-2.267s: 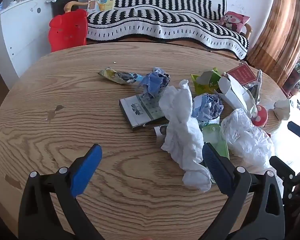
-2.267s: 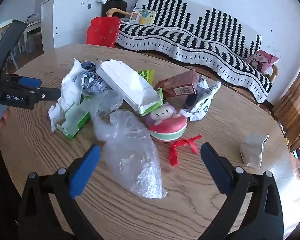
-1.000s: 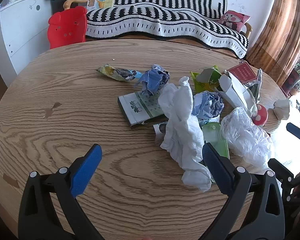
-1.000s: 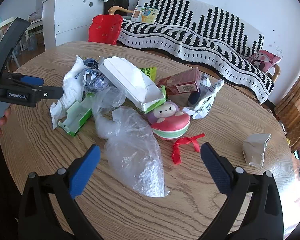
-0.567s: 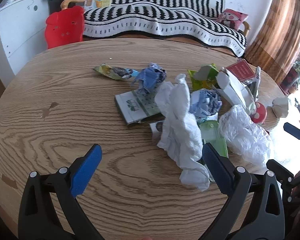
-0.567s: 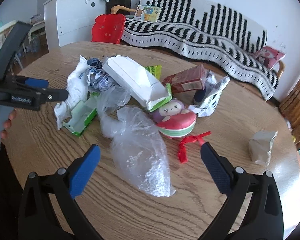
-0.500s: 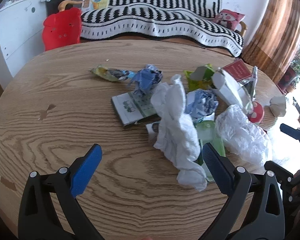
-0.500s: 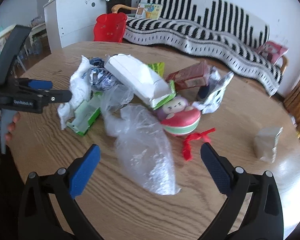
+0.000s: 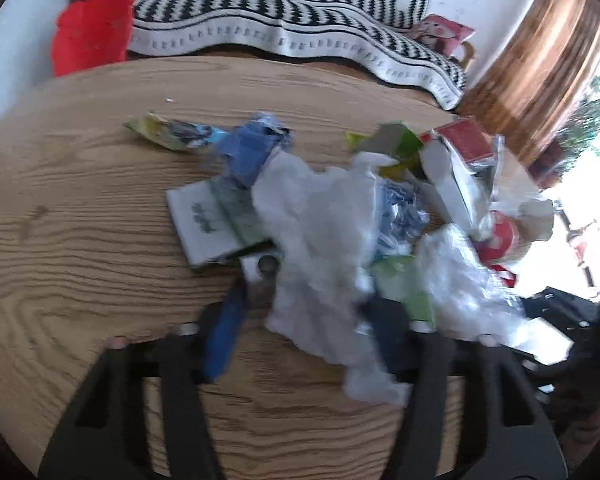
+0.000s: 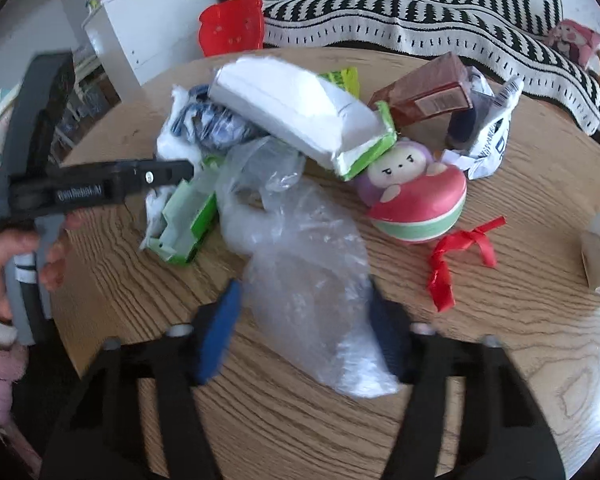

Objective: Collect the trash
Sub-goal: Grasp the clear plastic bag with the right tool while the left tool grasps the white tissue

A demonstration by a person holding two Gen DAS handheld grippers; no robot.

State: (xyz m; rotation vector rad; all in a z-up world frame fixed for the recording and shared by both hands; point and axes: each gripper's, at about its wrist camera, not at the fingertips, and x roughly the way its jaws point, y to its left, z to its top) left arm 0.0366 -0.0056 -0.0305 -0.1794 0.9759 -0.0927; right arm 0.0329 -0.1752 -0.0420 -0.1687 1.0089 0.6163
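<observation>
- The left gripper (image 9: pixel 304 332) has its blue pads partway in, one on each side of the white crumpled paper (image 9: pixel 320 240) — whether they grip it yet, I cannot tell through the blur.
- The right gripper (image 10: pixel 304 320) is likewise half-closed around the clear plastic bag (image 10: pixel 304 276), contact unclear.
- The rest of the trash is heaped together mid-way across the wooden table (image 10: pixel 500 400): green carton (image 10: pixel 184 220), white box (image 10: pixel 296 108), red ribbon (image 10: pixel 460 256).
- Risk — the slippery bag could slide free, or the paper drag the touching carton along.

Home living room: blanket-draped sofa (image 10: pixel 440 20), wooden table (image 10: pixel 500 380).
</observation>
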